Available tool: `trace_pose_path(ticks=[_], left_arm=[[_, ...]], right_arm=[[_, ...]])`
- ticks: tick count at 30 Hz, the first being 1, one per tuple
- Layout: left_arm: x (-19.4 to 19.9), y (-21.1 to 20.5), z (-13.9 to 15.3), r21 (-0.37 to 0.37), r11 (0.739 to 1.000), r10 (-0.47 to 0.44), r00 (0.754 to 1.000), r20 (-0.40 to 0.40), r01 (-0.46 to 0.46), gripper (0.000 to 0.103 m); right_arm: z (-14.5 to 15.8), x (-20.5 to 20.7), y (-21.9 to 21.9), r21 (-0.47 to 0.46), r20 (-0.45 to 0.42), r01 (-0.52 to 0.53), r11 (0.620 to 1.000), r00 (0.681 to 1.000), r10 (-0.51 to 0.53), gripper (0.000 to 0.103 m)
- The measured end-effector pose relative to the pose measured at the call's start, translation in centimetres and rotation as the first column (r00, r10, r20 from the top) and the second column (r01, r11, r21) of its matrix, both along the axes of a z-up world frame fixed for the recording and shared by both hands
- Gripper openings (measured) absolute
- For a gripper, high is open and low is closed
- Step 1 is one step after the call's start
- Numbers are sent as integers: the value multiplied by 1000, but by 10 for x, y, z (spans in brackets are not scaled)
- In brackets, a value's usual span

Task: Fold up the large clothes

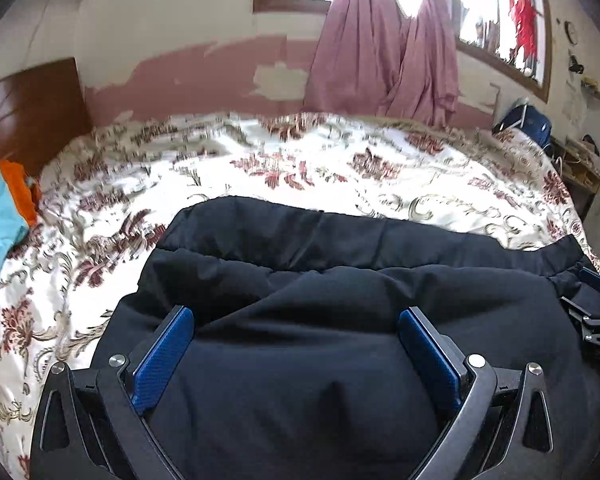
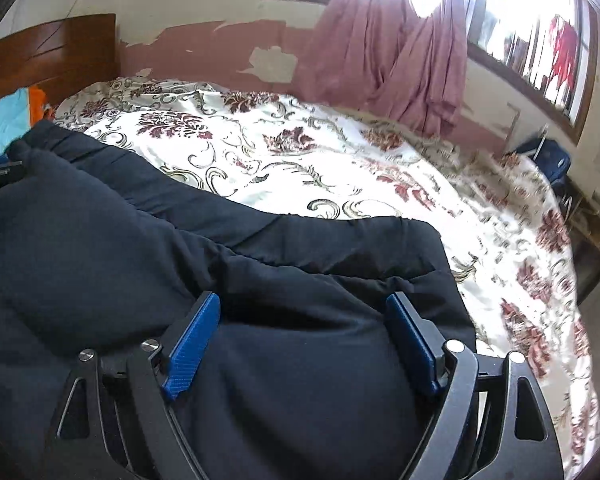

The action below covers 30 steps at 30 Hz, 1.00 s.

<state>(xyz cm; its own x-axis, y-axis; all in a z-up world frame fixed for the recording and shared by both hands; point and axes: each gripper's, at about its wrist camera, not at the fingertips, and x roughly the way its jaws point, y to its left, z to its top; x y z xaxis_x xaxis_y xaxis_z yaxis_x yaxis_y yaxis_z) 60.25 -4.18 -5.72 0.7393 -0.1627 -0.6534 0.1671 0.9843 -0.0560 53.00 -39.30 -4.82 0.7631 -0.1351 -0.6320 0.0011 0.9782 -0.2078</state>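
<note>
A flowered bed (image 1: pixel 300 160) fills the room. A dark garment (image 1: pixel 340 280) lies bunched along its near edge. The left gripper (image 1: pixel 296 330) and right gripper (image 2: pixel 302 316) both stand with jaws wide, the cloth bulging between the blue pads; whether they pinch it is unclear.

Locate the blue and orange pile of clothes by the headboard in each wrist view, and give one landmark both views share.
Left wrist view: the blue and orange clothes sit at the far left edge, below the wooden headboard.
Right wrist view: the same pile is in the upper left, just above the dark garment.
Shared landmark: the pink curtains hang under the window, upper centre-right in both.
</note>
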Motion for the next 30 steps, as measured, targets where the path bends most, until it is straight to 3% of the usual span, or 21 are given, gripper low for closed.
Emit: trace_pose_path(ticks=[6, 11, 30], left_arm=[[19, -5, -13, 0, 1000, 7, 999, -37, -7, 103], [23, 6, -18, -80, 997, 2, 999, -35, -4, 103], [25, 2, -27, -87, 996, -2, 1000, -25, 0, 103]], right_arm=[[-16, 24, -15, 78, -40, -4, 997, 999, 7, 87], [-27, 24, -27, 149, -19, -9, 989, 1000, 12, 88], [-38, 32, -31, 193, -32, -8, 981, 999, 15, 92]])
